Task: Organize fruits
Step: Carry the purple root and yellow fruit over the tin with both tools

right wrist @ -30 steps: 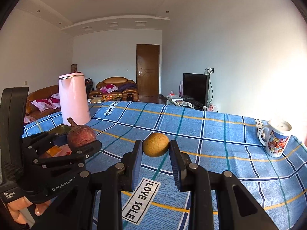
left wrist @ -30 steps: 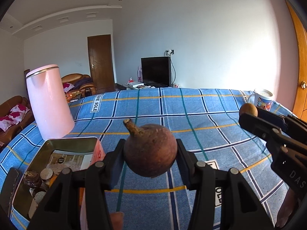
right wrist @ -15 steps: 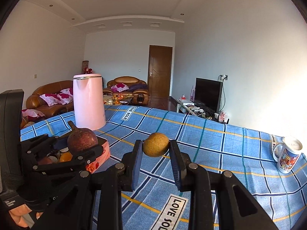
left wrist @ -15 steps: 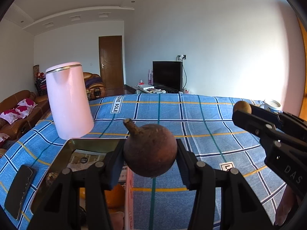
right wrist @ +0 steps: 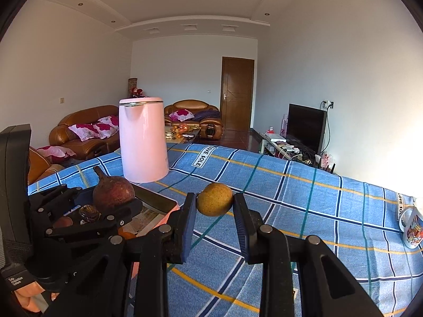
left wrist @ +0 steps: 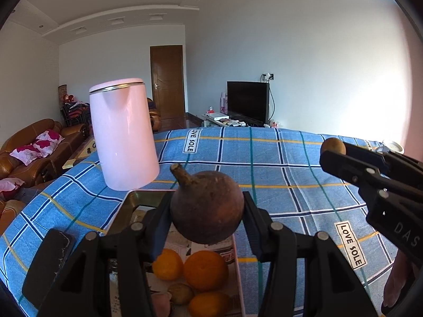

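here left gripper (left wrist: 206, 219) clamps a dull brown stemmed fruit (left wrist: 206, 207); right gripper (right wrist: 214, 208) pinches a yellowish fruit (right wrist: 214, 203)

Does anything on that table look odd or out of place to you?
Only mildly: a dark phone lies on the blue checked tablecloth beside the fruit tray. Nothing looks spilled or broken; the pink kettle and mug stand upright.
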A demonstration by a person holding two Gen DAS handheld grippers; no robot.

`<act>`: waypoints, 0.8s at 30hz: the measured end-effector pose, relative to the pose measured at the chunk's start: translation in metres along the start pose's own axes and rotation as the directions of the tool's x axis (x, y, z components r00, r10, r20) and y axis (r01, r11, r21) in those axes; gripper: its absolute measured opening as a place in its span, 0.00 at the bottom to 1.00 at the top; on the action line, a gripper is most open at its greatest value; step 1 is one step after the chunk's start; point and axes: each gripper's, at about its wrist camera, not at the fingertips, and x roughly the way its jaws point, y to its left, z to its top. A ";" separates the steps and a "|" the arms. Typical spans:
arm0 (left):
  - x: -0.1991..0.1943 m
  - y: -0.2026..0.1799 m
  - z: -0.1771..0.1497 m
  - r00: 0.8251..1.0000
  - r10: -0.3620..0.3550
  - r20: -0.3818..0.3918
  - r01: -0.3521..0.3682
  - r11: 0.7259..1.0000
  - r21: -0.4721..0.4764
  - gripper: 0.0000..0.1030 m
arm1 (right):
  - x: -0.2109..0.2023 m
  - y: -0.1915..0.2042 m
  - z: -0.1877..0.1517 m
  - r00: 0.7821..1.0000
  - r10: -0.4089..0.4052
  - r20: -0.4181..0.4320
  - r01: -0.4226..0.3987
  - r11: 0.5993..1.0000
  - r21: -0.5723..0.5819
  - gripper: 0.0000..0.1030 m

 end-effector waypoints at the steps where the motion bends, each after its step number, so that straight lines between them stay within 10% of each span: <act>1: 0.002 0.004 0.001 1.000 0.003 -0.004 -0.003 1.000 -0.003 0.51 | 0.003 0.002 0.001 1.000 0.006 -0.003 -0.006 1.000 -0.002 0.29; 24: 0.028 0.065 0.012 0.993 0.043 -0.109 -0.046 0.999 -0.029 0.51 | 0.072 0.056 0.013 0.985 0.119 -0.128 -0.122 0.992 -0.016 0.30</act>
